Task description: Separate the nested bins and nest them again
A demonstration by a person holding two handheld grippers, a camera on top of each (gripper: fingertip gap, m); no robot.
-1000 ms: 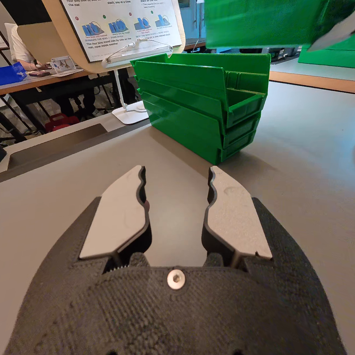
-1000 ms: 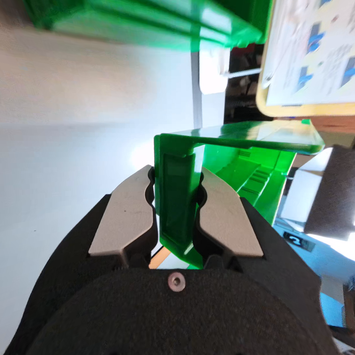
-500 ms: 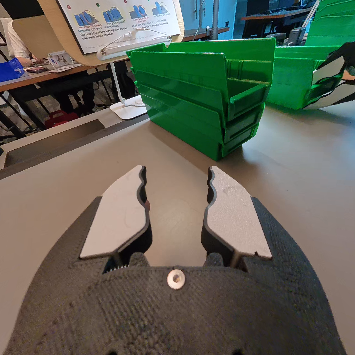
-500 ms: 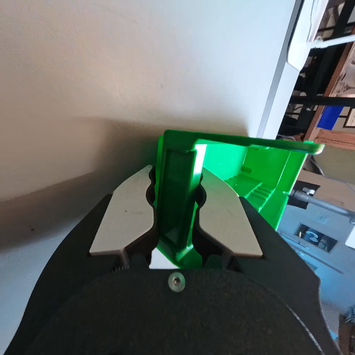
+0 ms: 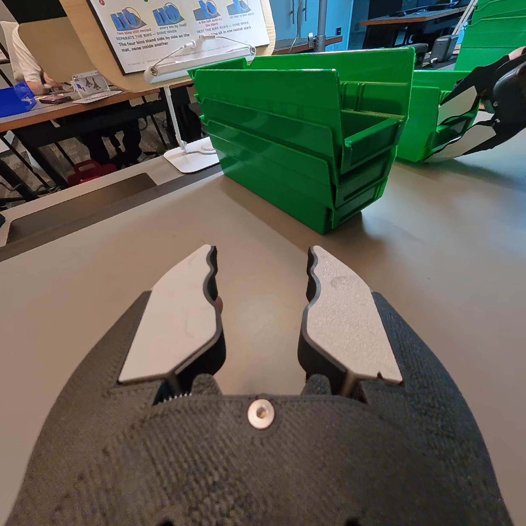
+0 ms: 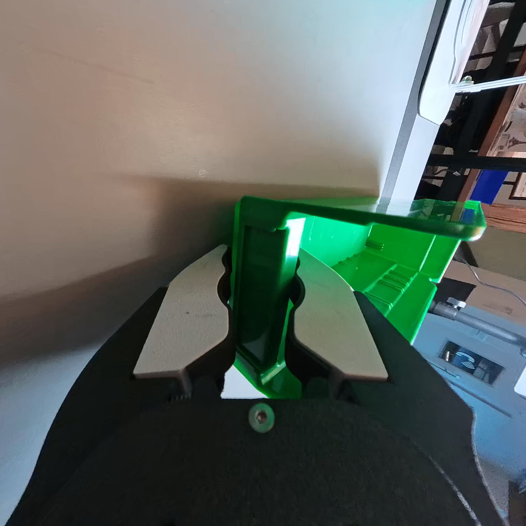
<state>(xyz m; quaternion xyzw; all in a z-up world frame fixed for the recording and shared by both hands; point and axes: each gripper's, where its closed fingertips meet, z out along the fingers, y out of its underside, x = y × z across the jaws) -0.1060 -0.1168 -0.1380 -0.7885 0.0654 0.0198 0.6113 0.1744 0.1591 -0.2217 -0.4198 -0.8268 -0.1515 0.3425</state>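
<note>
A stack of three nested green bins (image 5: 299, 142) stands on the grey table ahead of my left gripper (image 5: 262, 253), which is open, empty and low over the table, well short of the stack. To the right of the stack a single green bin (image 5: 421, 119) rests on the table. My right gripper (image 6: 262, 253) is shut on that bin's front wall (image 6: 262, 284), one finger outside, one inside; the view is rolled sideways. The right gripper also shows in the left wrist view (image 5: 466, 122).
A white stand (image 5: 190, 159) holding an instruction board (image 5: 170, 25) rises behind the stack at the table's far edge. A person sits at a desk (image 5: 57, 105) at far left. A further green shape (image 5: 495, 31) is at top right. The gap from one gripper's tips to the other's is roughly 40 cm.
My right gripper has carried the single bin down from the air and to the right of the stack, onto the table. My left gripper has stayed open and still.
</note>
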